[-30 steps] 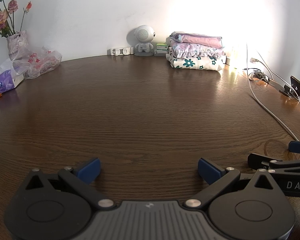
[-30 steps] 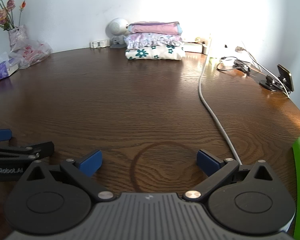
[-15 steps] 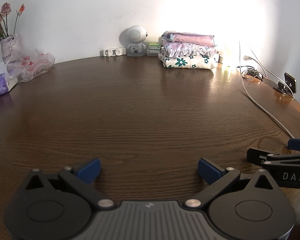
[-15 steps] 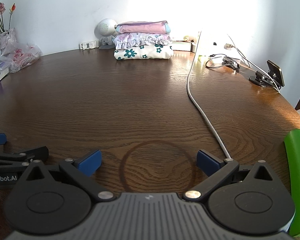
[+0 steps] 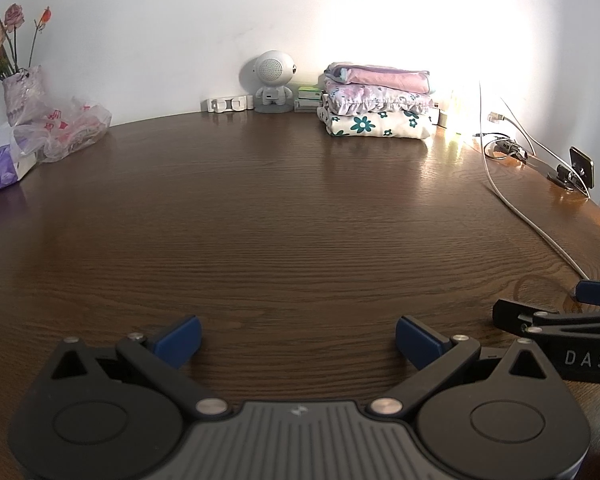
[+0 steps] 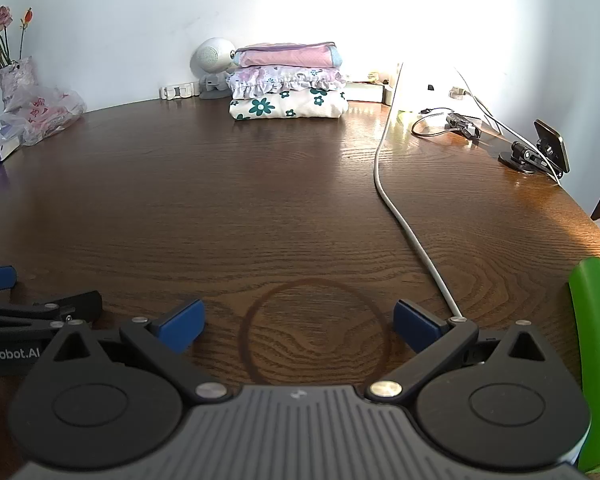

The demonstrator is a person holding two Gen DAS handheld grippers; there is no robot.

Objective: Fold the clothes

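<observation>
Both claws hover low over the dark wooden counter (image 5: 300, 208) with their jaws spread wide and nothing between them: the left claw (image 5: 298, 338) over bare wood, the right claw (image 6: 298, 322) above a faint ring mark (image 6: 315, 332). Each claw shows only partly at the edge of the other's view. The folded clothes (image 6: 286, 82) sit in a stack of three at the far edge near the wall, the floral piece at the bottom and the pink one on top, partly hiding a small white robot figure (image 6: 212, 58). A white cable (image 6: 404, 216) runs toward the right claw. A green object (image 6: 596, 360) is cut off at the right edge; what it is cannot be told. Glare washes out the wall behind the stack.
</observation>
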